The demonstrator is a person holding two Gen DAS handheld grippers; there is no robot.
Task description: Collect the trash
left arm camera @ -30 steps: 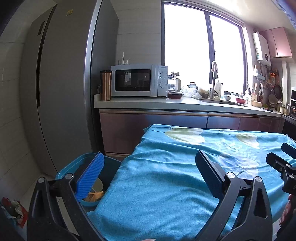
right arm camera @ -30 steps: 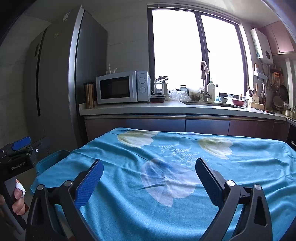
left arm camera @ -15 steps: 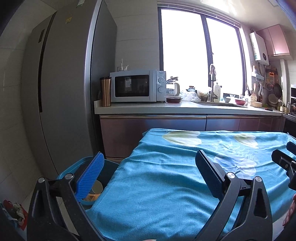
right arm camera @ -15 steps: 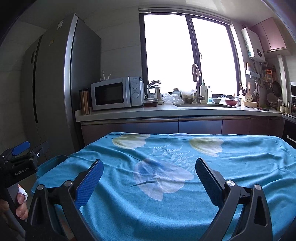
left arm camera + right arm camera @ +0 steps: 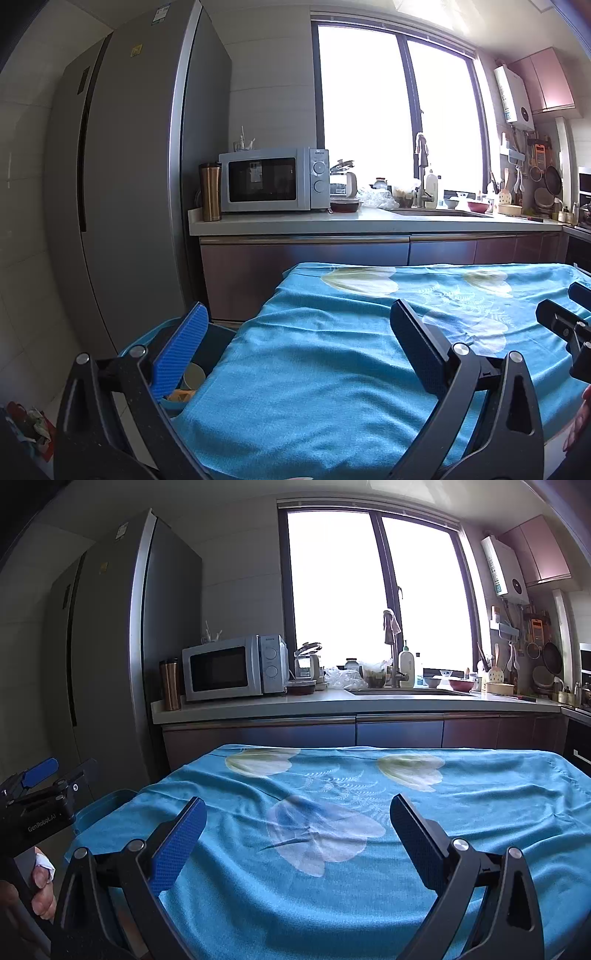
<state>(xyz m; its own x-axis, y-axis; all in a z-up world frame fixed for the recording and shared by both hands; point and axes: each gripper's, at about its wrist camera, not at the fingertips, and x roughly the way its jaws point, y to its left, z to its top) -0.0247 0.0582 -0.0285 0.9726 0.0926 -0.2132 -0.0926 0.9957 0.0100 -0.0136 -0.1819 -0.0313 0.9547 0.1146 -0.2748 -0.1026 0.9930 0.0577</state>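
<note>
A blue trash bin [image 5: 216, 341] stands on the floor at the table's left end, with a paper cup [image 5: 194, 374] and orange scraps [image 5: 181, 396] inside; its rim also shows in the right wrist view [image 5: 107, 803]. My left gripper [image 5: 297, 341] is open and empty, held over the table's left edge beside the bin. My right gripper [image 5: 297, 830] is open and empty above the blue flowered tablecloth [image 5: 351, 812]. No trash shows on the cloth. The left gripper also shows at the left edge of the right wrist view [image 5: 37, 797].
A tall grey fridge [image 5: 122, 192] stands at left. A counter [image 5: 369, 219] behind the table carries a microwave [image 5: 273, 179], a metal tumbler [image 5: 209, 191], a sink and kitchenware. Crumpled litter [image 5: 29, 424] lies on the floor at lower left.
Both grippers have tilted up and drawn back a little, so more wall and window show and the table sits lower. Both stay open and empty.
</note>
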